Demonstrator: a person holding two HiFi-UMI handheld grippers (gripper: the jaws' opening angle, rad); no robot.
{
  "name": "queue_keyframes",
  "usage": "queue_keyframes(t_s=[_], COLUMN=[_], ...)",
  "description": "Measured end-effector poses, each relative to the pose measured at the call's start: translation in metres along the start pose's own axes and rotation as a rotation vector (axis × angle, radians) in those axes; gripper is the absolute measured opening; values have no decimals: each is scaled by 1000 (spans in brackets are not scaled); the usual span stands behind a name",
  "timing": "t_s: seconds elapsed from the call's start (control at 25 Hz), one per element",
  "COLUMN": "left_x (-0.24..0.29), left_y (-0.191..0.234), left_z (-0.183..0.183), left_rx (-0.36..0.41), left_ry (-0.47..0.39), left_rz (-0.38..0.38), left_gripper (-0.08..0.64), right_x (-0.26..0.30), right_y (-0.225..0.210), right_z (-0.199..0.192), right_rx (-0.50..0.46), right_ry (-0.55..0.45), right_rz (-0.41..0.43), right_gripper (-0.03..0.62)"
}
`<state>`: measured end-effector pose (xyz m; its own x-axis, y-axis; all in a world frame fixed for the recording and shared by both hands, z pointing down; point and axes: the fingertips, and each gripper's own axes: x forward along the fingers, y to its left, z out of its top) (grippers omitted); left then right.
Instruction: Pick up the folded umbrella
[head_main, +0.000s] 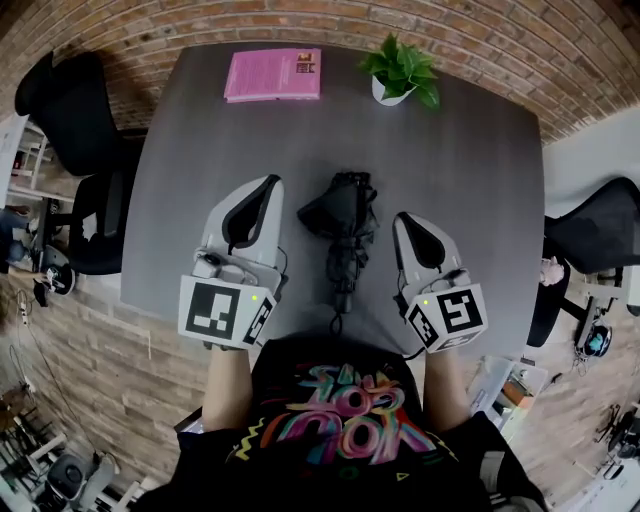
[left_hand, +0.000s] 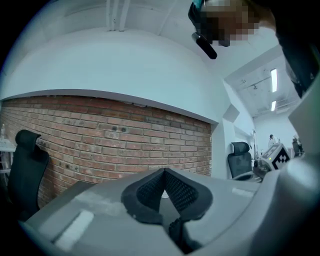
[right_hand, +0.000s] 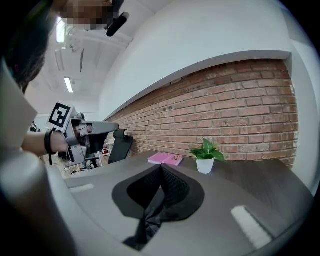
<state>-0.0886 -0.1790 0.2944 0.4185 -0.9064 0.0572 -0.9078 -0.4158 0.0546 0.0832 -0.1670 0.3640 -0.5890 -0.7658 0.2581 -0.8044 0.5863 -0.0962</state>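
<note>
While the folded umbrella lies between my grippers by the near edge of the tabletop, the left gripper and right gripper are both closed, seemingly empty. Reaching in closed could shove it off that edge, and pinching loose fabric might slip.

One worktop. One folded umbrella, one pink book, one potted plant. Two pairs of tongs: left tongs, right tongs. Two black chairs: left chair, right chair.
</note>
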Motion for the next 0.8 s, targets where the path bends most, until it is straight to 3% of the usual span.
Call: queue_keyframes(t_s=[0.6, 0.8], left_x=[7, 9], left_y=[4, 0], left_z=[-8, -11], left_rx=[-18, -25], left_ry=[12, 14], left_rz=[-100, -121], left_gripper=[2, 2], right_x=[1, 7], right_y=[14, 20], right_z=[-18, -31], right_rx=[14, 19], right_ry=[45, 86], right_rz=[-86, -69], right_gripper=[2, 52])
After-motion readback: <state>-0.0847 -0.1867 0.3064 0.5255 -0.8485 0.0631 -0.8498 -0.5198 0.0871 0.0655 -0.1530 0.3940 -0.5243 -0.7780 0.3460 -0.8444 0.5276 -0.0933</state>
